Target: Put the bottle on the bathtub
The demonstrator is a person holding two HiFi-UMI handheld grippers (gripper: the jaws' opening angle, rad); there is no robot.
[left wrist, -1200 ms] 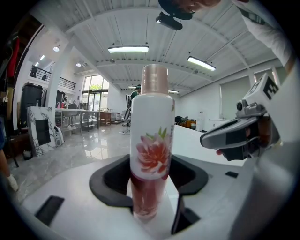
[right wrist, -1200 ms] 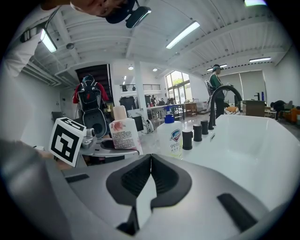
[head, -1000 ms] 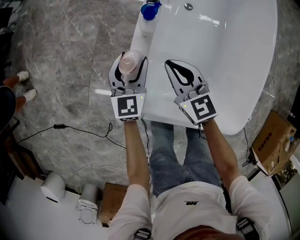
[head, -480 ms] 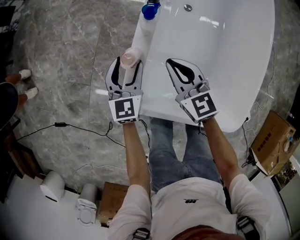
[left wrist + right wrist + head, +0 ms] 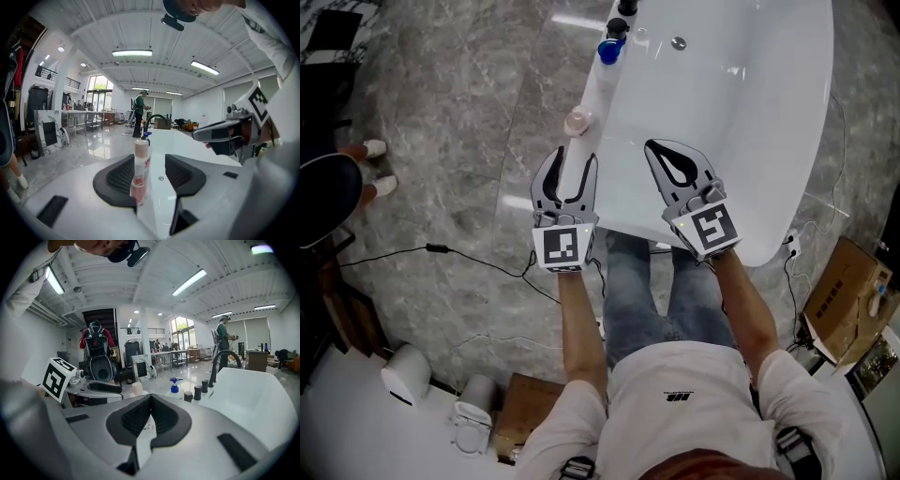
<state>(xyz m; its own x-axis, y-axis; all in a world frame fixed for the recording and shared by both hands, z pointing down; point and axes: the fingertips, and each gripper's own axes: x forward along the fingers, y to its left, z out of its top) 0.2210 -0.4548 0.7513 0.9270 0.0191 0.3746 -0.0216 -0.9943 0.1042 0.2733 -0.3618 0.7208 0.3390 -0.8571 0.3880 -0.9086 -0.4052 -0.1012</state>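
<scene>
A slim pink-capped bottle stands upright on the left rim of the white bathtub. My left gripper is open, its jaws on either side of the bottle's lower body. In the left gripper view the bottle stands close to the left jaw, with a gap to the right jaw. My right gripper is shut and empty, held over the tub's near end. The right gripper view shows the bottle off to the left, beyond the closed jaws.
A blue pump bottle and dark faucet fittings sit further along the rim. The tub drain lies at the far end. A cable crosses the marble floor, a cardboard box stands at right, and a person's shoes show at left.
My left gripper has opened and drawn back along the bottle, which now stands by itself on the tub rim. The right gripper has stayed shut over the tub.
</scene>
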